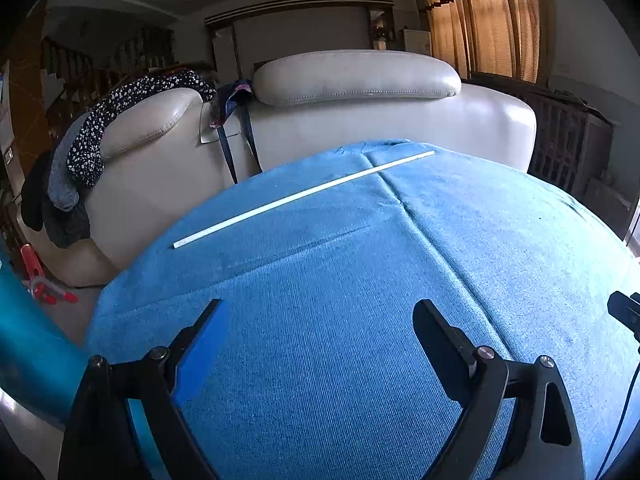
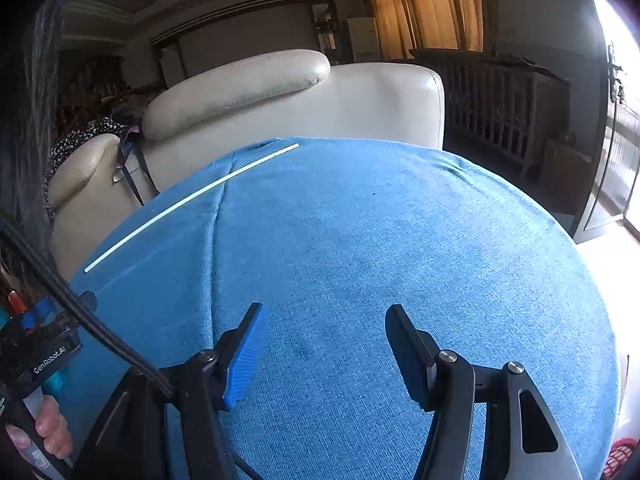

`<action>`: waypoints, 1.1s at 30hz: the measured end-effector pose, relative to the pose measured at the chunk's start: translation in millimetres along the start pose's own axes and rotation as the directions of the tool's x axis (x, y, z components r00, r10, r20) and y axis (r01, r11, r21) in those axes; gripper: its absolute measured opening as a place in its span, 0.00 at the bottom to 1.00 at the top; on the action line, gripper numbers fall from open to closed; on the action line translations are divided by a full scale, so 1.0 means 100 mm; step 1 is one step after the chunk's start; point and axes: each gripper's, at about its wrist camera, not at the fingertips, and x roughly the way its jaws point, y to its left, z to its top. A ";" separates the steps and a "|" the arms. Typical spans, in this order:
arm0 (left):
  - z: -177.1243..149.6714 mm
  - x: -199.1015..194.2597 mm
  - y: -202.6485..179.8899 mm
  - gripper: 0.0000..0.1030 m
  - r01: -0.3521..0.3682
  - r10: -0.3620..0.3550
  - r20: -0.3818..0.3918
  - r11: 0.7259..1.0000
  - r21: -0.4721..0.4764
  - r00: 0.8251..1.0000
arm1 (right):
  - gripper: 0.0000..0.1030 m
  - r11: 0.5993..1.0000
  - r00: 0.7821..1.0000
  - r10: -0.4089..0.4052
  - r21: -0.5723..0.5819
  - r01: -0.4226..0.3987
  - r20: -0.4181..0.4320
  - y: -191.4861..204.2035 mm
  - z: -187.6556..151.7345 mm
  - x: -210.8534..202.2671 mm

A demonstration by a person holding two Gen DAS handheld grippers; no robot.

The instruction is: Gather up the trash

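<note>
A long thin white stick (image 1: 304, 196) lies on the blue cloth (image 1: 360, 280) that covers the table, near its far left edge. It also shows in the right wrist view (image 2: 188, 204), on the same cloth (image 2: 360, 240). My left gripper (image 1: 318, 308) is open and empty, low over the near part of the cloth, well short of the stick. My right gripper (image 2: 322, 312) is open and empty over the cloth's middle, with the stick far ahead to its left. No other trash shows on the cloth.
A cream leather sofa (image 1: 360, 112) stands right behind the table, with dark clothes (image 1: 88, 148) draped over its left side. A dark wooden cabinet (image 2: 500, 96) stands at the right. A red tool (image 1: 38, 276) lies on the floor at the left.
</note>
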 end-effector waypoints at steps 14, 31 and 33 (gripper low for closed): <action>0.19 -0.78 -0.05 0.90 0.011 -0.012 0.090 1.000 0.008 0.996 | 0.63 1.000 0.999 0.017 -0.017 -0.016 0.037 0.13 0.08 -0.62; -0.45 -1.24 -0.28 0.90 0.040 -0.029 -0.176 0.998 0.058 0.984 | 0.63 0.996 0.994 -0.003 -0.087 -0.006 -0.105 0.13 -0.54 -1.28; -0.46 -1.27 -0.30 0.90 0.039 -0.027 -0.172 0.997 0.064 0.985 | 0.63 0.996 0.995 -0.011 -0.088 0.001 -0.104 0.11 -0.56 -1.31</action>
